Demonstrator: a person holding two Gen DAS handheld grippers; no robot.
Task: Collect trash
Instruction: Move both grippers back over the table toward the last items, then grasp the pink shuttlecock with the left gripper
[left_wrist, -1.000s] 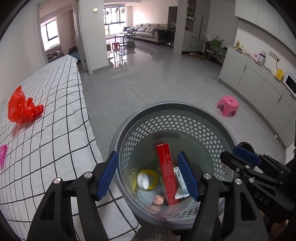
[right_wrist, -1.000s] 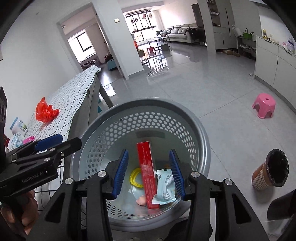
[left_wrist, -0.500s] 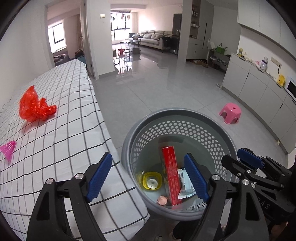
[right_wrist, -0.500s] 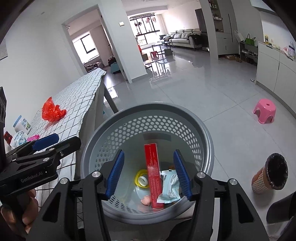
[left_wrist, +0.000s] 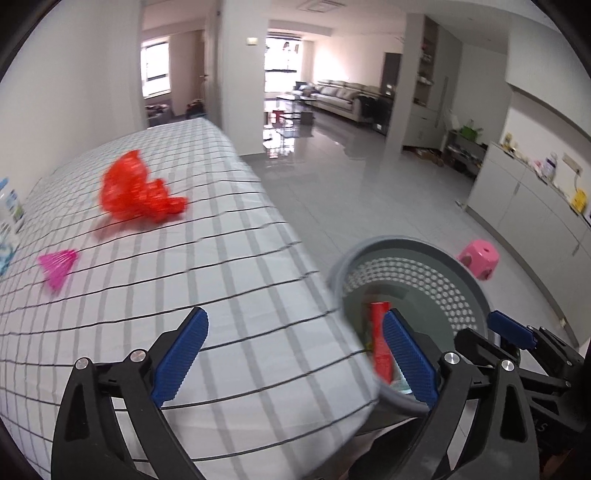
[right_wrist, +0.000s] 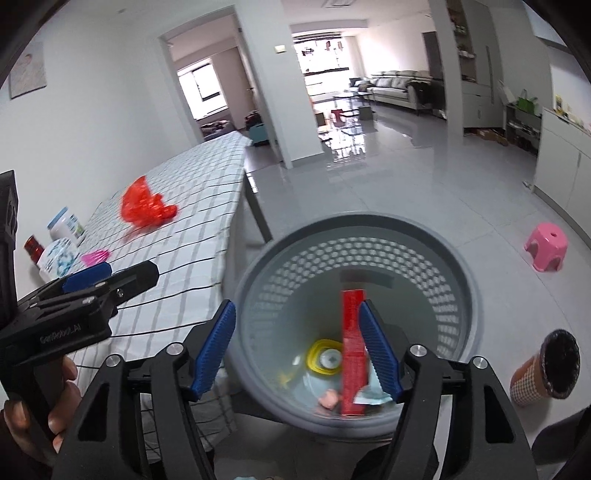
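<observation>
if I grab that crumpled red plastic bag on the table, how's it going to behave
The red plastic bag looks like thin crumpled film, so probably floppy and very light. It will likely squash flat between the fingers. Loose folds may trail or slip, so pinching its bunched middle seems safer.

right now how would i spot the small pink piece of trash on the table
Find the long table with the checked cloth. Past the open left gripper lies a crumpled red plastic bag; the small pink wrapper sits nearer and left of it, flat, fan-shaped and ribbed.

White walls, glossy grey tile floor (right_wrist: 424, 192); sofa (right_wrist: 395, 86) by bright far window; pink stool (right_wrist: 548, 245).
</observation>
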